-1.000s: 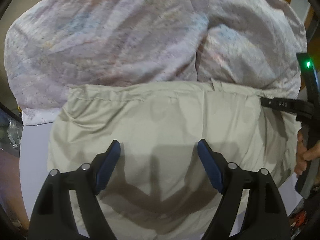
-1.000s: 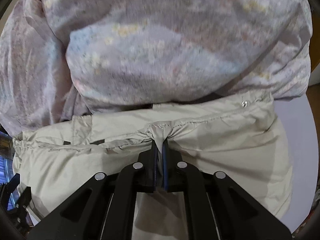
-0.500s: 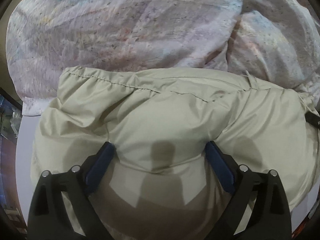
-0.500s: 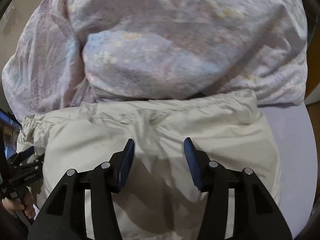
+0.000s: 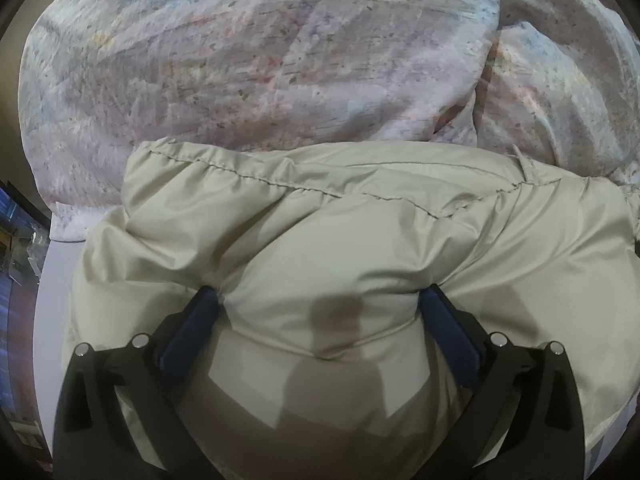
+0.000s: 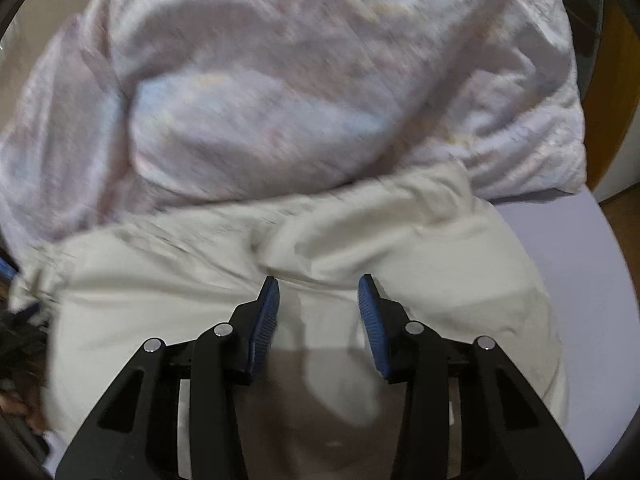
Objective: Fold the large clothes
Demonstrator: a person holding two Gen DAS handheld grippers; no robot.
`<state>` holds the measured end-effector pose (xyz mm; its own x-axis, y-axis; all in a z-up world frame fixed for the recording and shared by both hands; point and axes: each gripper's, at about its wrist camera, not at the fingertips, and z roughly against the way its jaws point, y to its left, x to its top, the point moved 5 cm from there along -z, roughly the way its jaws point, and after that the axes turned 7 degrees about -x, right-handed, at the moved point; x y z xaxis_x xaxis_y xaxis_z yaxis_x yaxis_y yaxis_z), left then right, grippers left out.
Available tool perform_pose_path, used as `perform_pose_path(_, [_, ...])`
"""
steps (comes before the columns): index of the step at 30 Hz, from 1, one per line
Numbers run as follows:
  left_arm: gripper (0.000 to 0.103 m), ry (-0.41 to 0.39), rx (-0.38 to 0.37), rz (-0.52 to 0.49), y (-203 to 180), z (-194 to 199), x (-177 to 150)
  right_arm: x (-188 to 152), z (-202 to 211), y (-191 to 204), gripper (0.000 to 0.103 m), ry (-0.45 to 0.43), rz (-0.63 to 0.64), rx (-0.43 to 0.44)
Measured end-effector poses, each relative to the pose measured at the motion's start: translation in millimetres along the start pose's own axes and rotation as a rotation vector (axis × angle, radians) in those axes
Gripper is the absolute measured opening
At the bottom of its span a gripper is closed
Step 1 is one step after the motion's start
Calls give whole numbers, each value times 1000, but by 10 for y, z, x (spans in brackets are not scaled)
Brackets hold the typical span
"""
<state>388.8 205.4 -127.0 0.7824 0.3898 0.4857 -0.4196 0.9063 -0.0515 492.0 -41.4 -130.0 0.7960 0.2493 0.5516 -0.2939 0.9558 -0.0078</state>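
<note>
Pale lavender surface (image 6: pixel 568 240) shows to the right of the right claw (image 6: pixel 319 294), under a beige padded jacket (image 5: pixel 360 248). Both claws point forward and down over the jacket. Left claw (image 5: pixel 320 304) is spread wide, its blue pads (image 5: pixel 192 328) pressed into the puffy fabric, which bulges between them. Right claw is also spread, hovering just above the jacket, gripping nothing. Beyond the jacket's stitched hem, ahead of both claws, lies a crumpled floral quilt (image 5: pixel 280 60), touching it.
</note>
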Motion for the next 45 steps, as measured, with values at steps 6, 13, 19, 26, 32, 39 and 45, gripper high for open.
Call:
perform_pose_path(6, [101, -29, -14, -12, -27, -150, -70, -52, -216, 77, 45, -19, 64, -47])
perform_pose_path(13, [101, -75, -52, -10, 14, -252, -167, -94, -334, 147, 48, -103, 112, -90])
perform_pose_path(19, [101, -109, -73, -1, 68, -400, -263, -123, -495, 248, 48, -154, 117, -103])
perform_pose_path(26, [101, -157, -92, 16, 152, -551, -291, -112, -652, 229, 48, -153, 104, -76])
perform_pose_path(32, [101, -194, -108, 31, 242, -675, -370, -66, -742, 236, 49, -146, 105, -70])
perform_pose_path(39, [101, -217, -120, 42, 354, -751, -449, -5, -811, 193, 49, -143, 108, -70])
perform_pose_path(45, [101, -231, -126, 47, 416, -720, -579, 9, -807, 182, 49, -143, 109, -72])
